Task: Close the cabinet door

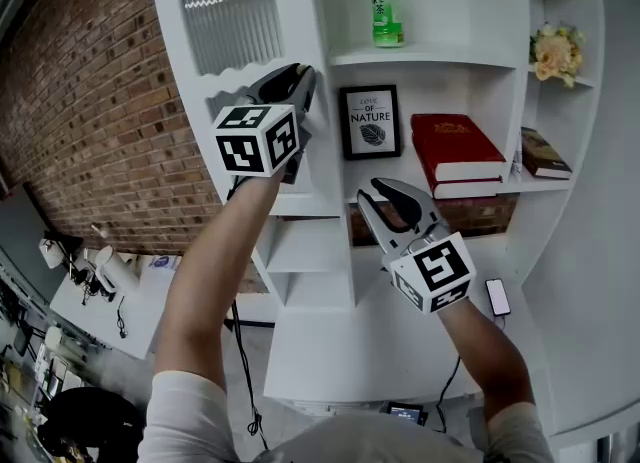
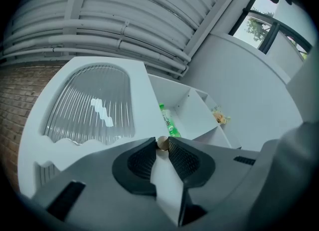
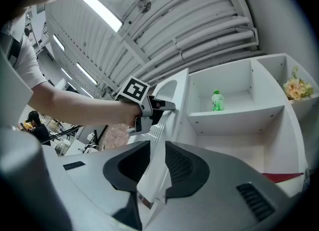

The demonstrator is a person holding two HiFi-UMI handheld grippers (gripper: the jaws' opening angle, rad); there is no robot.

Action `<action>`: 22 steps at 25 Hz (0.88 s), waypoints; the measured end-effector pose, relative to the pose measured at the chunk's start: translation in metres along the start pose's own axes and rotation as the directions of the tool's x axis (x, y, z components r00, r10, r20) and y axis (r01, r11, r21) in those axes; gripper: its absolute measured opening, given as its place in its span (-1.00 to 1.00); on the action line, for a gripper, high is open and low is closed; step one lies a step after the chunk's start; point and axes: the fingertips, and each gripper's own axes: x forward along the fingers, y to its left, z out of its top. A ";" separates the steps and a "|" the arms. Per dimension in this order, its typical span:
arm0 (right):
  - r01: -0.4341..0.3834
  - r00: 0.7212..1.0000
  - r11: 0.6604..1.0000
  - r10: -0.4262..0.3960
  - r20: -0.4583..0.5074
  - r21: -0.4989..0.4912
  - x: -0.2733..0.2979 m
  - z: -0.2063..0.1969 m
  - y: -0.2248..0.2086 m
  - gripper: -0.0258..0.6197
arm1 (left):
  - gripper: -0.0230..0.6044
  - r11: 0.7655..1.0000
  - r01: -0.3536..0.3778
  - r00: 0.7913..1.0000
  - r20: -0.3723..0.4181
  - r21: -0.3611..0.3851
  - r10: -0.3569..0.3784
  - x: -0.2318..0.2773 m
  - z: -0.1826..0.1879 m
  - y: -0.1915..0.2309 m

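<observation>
The white cabinet door (image 1: 232, 11), with an arched pane of ribbed glass, stands open left of the shelves (image 1: 420, 56). The left gripper (image 1: 298, 75), arm raised, is clamped on its small round brass-coloured knob (image 2: 162, 143). The right gripper (image 3: 157, 144) is held lower, jaws apart

We saw only a sliver of the knob (image 2: 162, 142) between the left gripper's (image 2: 162, 147) jaws. In the head view that gripper hid it. The right gripper's (image 3: 157, 143) body covered most of the red book (image 3: 284, 176). The bottle's (image 1: 384, 3) label was too small to read.
</observation>
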 end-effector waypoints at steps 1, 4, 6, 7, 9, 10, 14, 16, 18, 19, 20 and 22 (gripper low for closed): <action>0.001 1.000 1.000 -0.001 -0.001 0.001 0.001 -0.001 -0.002 -0.62 | -0.68 1.000 -0.001 1.000 -0.001 0.001 0.001 0.002 -0.001 0.001; 0.006 1.000 1.000 -0.006 -0.002 0.001 0.002 -0.004 -0.006 -0.62 | -0.68 1.000 -0.005 1.000 -0.005 0.005 0.005 0.008 -0.004 0.002; 0.008 1.000 1.000 -0.008 -0.003 0.001 0.003 -0.005 -0.008 -0.62 | -0.68 1.000 -0.008 1.000 -0.005 0.007 0.008 0.011 -0.006 0.004; 0.009 1.000 1.000 -0.009 -0.004 0.000 0.003 -0.006 -0.009 -0.62 | -0.68 1.000 -0.009 1.000 -0.005 0.009 0.009 0.012 -0.007 0.005; 0.010 1.000 1.000 -0.010 -0.006 -0.001 0.003 -0.008 -0.011 -0.62 | -0.68 1.000 -0.010 1.000 -0.007 0.011 0.010 0.015 -0.008 0.006; 0.011 1.000 1.000 -0.011 -0.008 -0.001 0.003 -0.009 -0.012 -0.62 | -0.68 1.000 -0.011 1.000 -0.007 0.011 0.011 0.016 -0.009 0.006; 0.015 1.000 1.000 -0.015 -0.014 0.000 0.005 -0.012 -0.016 -0.62 | -0.67 1.000 -0.012 1.000 -0.016 0.015 0.013 0.022 -0.012 0.008; 0.014 1.000 1.000 -0.014 -0.017 -0.001 0.006 -0.013 -0.016 -0.62 | -0.67 1.000 -0.013 1.000 -0.019 0.017 0.014 0.024 -0.013 0.009; 0.013 1.000 1.000 -0.013 -0.021 -0.003 0.006 -0.014 -0.015 -0.62 | -0.67 1.000 -0.015 1.000 -0.020 0.016 0.015 0.025 -0.014 0.010; 0.013 1.000 1.000 -0.013 -0.022 -0.005 0.007 -0.014 -0.015 -0.62 | -0.67 1.000 -0.015 1.000 -0.019 0.016 0.016 0.026 -0.015 0.010; 0.014 1.000 1.000 -0.014 -0.024 -0.006 0.007 -0.014 -0.015 -0.62 | -0.67 1.000 -0.016 1.000 -0.018 0.016 0.016 0.026 -0.015 0.011; 0.015 1.000 1.000 -0.015 -0.026 -0.007 0.007 -0.015 -0.017 -0.62 | -0.67 1.000 -0.015 1.000 -0.014 0.018 0.015 0.027 -0.015 0.011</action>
